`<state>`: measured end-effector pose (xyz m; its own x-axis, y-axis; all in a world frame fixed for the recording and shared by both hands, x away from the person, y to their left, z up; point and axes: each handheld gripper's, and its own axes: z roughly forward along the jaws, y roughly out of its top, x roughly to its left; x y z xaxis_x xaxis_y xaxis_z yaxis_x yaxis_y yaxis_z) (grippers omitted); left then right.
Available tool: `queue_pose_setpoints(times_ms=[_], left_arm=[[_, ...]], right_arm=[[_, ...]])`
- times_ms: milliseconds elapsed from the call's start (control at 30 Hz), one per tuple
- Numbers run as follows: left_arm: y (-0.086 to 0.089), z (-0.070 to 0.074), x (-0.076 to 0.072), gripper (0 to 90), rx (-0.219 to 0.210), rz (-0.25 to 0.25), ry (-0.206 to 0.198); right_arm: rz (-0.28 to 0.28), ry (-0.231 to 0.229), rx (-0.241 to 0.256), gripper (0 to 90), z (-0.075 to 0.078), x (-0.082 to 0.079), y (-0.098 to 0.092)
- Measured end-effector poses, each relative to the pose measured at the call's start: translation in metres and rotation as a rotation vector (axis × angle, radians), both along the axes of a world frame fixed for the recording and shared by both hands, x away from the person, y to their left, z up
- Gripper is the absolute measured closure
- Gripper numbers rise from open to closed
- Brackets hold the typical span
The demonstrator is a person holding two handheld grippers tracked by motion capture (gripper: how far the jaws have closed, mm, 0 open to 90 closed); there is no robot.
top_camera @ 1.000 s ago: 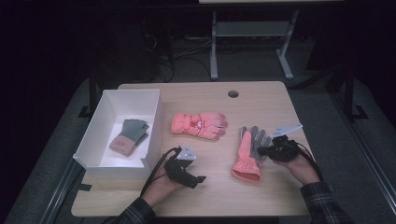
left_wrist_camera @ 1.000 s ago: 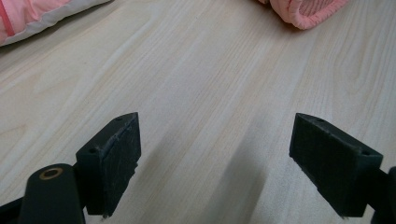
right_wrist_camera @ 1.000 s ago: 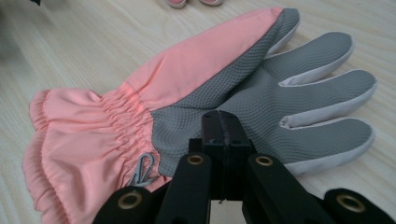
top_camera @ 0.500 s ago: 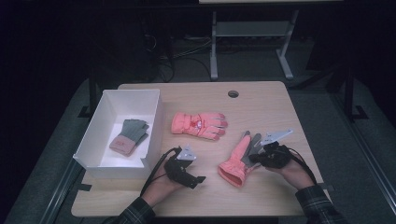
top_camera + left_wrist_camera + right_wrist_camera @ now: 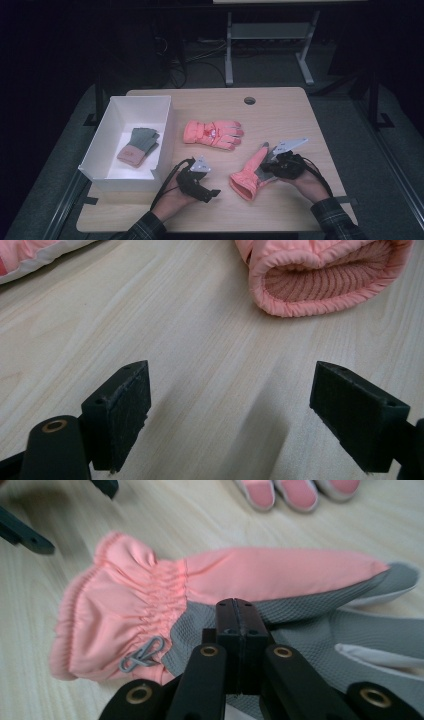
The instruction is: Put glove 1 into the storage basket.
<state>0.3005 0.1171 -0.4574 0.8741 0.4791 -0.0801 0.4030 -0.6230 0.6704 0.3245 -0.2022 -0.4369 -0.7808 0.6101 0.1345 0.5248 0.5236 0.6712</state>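
Note:
A pink glove with a grey palm [image 5: 246, 176] lies slanted on the table, cuff toward the near left. My right gripper [image 5: 267, 170] is shut on its grey palm fabric; in the right gripper view the jaws [image 5: 236, 606] meet over the glove [image 5: 145, 600]. A second pink glove [image 5: 212, 133] lies flat at the table's middle. My left gripper [image 5: 212, 192] rests open on the wood left of the held glove. In the left gripper view the glove's open cuff [image 5: 325, 280] sits ahead of the empty gripper [image 5: 250, 405].
A white box [image 5: 127, 106] stands at the left with a grey and pink glove [image 5: 139, 146] inside. A cable hole [image 5: 249, 100] sits near the table's far edge. Bare wood stretches along the near edge between my hands.
My right gripper has dragged the pink and grey glove leftward and nearer, swinging its cuff toward the left gripper. The left gripper has stayed put.

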Motion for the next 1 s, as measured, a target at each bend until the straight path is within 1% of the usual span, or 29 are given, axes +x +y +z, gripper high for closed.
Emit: queue_pose_setpoints(times_ms=[33,67,100,133,167,200,233,267,367,467,567,667,800,1000], left_arm=[[0.000,0.000,0.000,16.2,-0.008,0.007,0.003],[0.000,0.000,0.000,16.3,-0.008,0.007,0.002],[0.001,0.000,0.000,16.2,-0.001,0.000,0.001],[0.001,0.000,0.000,16.3,-0.001,0.000,0.001],[0.002,0.001,0.000,16.3,-0.001,0.000,-0.003],[0.002,0.001,0.000,16.2,0.002,-0.001,-0.005],[0.002,0.001,0.000,16.2,-0.008,0.010,-0.002],[0.002,0.001,0.001,16.2,-0.008,0.011,-0.003],[0.003,0.001,0.001,16.2,-0.003,0.009,0.000],[0.004,0.001,0.002,16.2,0.015,-0.003,-0.004],[0.004,0.002,0.002,16.2,0.021,-0.005,-0.002],[0.005,0.002,0.002,16.2,0.020,-0.004,-0.003],[0.004,0.001,0.002,16.2,0.017,-0.001,-0.002],[0.003,0.000,0.001,16.2,0.015,0.003,0.001]], right_arm=[[0.004,0.005,-0.008,90.0,-0.003,0.001,0.000],[0.004,0.016,-0.017,90.0,-0.006,0.001,0.001],[0.010,0.014,-0.026,90.0,-0.007,0.001,0.001],[0.010,0.014,-0.026,90.0,-0.007,0.001,0.001],[0.007,0.027,-0.025,90.0,-0.009,0.000,0.002],[0.022,0.028,-0.023,90.0,-0.011,-0.002,0.004],[0.026,0.033,-0.024,90.0,-0.011,-0.003,0.006],[0.034,0.036,-0.031,90.0,-0.011,-0.005,0.007],[0.046,0.032,-0.030,90.0,-0.011,-0.008,0.011],[0.061,0.040,-0.028,90.0,-0.011,-0.017,0.018],[0.077,0.036,-0.031,90.0,-0.011,-0.024,0.022],[0.089,0.040,-0.032,90.0,-0.010,-0.032,0.027],[0.112,0.035,-0.034,90.0,-0.010,-0.041,0.032],[0.128,0.032,-0.037,90.0,-0.010,-0.052,0.040]])
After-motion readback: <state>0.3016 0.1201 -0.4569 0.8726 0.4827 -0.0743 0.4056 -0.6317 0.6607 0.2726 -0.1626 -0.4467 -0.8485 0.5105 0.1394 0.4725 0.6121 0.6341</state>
